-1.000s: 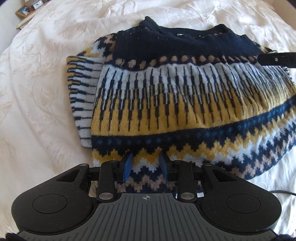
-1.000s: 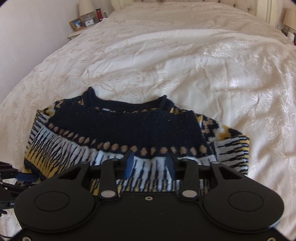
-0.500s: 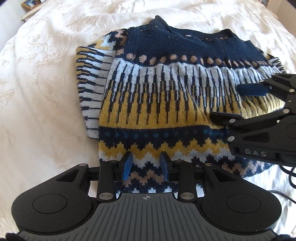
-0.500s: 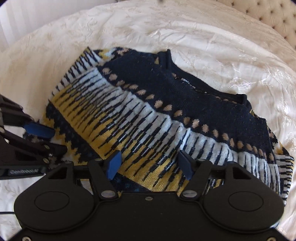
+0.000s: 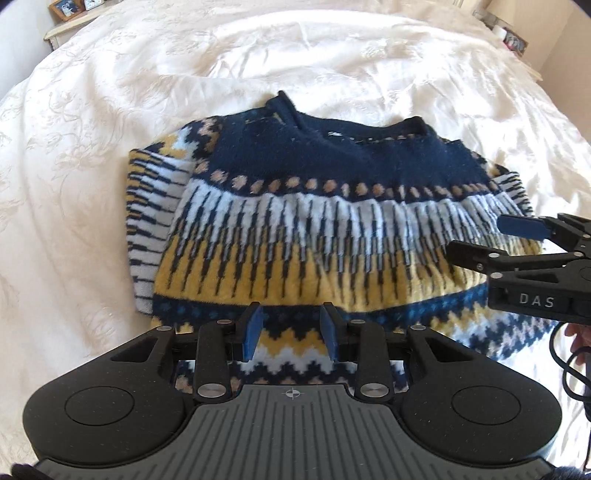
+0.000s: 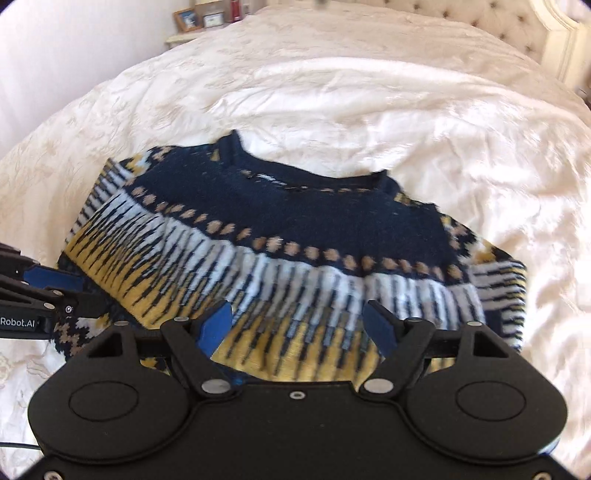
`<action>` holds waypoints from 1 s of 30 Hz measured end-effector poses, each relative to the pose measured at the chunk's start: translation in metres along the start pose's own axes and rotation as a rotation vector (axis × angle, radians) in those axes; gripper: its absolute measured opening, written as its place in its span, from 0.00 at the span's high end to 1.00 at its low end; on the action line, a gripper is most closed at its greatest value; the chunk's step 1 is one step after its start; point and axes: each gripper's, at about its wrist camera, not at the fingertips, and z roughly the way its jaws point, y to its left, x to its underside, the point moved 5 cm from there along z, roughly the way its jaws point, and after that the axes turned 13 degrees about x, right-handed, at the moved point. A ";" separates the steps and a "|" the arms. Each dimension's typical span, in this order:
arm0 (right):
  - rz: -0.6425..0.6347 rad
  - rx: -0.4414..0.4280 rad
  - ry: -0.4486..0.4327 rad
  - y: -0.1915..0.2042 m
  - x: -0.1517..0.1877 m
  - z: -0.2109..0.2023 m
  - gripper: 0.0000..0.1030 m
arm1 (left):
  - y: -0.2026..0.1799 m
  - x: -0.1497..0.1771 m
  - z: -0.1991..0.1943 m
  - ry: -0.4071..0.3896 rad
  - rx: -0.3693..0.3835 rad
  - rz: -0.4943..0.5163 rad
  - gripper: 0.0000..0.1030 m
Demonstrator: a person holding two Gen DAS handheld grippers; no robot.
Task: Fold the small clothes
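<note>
A knitted sweater (image 5: pixel 314 229) in navy, white and yellow lies flat on the white bedspread (image 5: pixel 92 166), collar at the far side and sleeves folded in along both sides. My left gripper (image 5: pixel 290 332) hovers open over the zigzag hem at the near edge, nothing between its blue pads. From the right, my right gripper (image 5: pixel 474 236) reaches in over the sweater's right side. In the right wrist view the sweater (image 6: pixel 295 236) fills the middle. There my right gripper (image 6: pixel 297 325) stands wide open above the yellow band, and my left gripper (image 6: pixel 92 295) shows at the left edge.
The bedspread (image 6: pixel 424 122) spreads on all sides of the sweater. A bedside shelf with picture frames (image 6: pixel 188 20) stands at the far left, a tufted headboard (image 6: pixel 517 26) at the far right. A black cable (image 5: pixel 561 354) hangs beside a hand (image 5: pixel 580 336).
My right gripper has opened wider and swung round over the sweater's lower right. The left gripper has drawn back, so more of the bed shows. The sweater lies as before.
</note>
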 end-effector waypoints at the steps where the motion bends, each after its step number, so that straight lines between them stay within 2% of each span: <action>1: 0.043 0.017 0.008 -0.014 0.001 -0.004 0.22 | -0.005 -0.002 0.005 0.003 0.006 0.005 0.68; 4: 0.145 0.060 0.028 -0.051 0.008 -0.010 0.18 | -0.018 -0.007 0.023 0.017 0.009 0.027 0.67; 6: 0.210 0.077 0.045 -0.074 0.015 -0.011 0.10 | -0.022 -0.007 0.033 0.028 -0.002 0.032 0.62; 9: 0.287 0.076 0.078 -0.100 0.026 -0.008 0.01 | -0.019 -0.006 0.048 0.035 -0.009 0.004 0.51; 14: 0.329 0.049 0.114 -0.119 0.037 0.003 0.01 | -0.018 -0.005 0.056 0.038 0.001 -0.012 0.24; 17: 0.347 0.003 0.148 -0.121 0.042 0.016 0.01 | -0.022 -0.007 0.062 0.063 -0.013 0.009 0.16; 23: 0.417 -0.105 0.244 -0.124 0.053 0.042 0.00 | -0.026 -0.014 0.062 0.073 -0.022 -0.014 0.14; 30: 0.472 -0.194 0.236 -0.137 0.058 0.047 0.00 | -0.036 -0.056 0.052 -0.019 -0.008 -0.033 0.14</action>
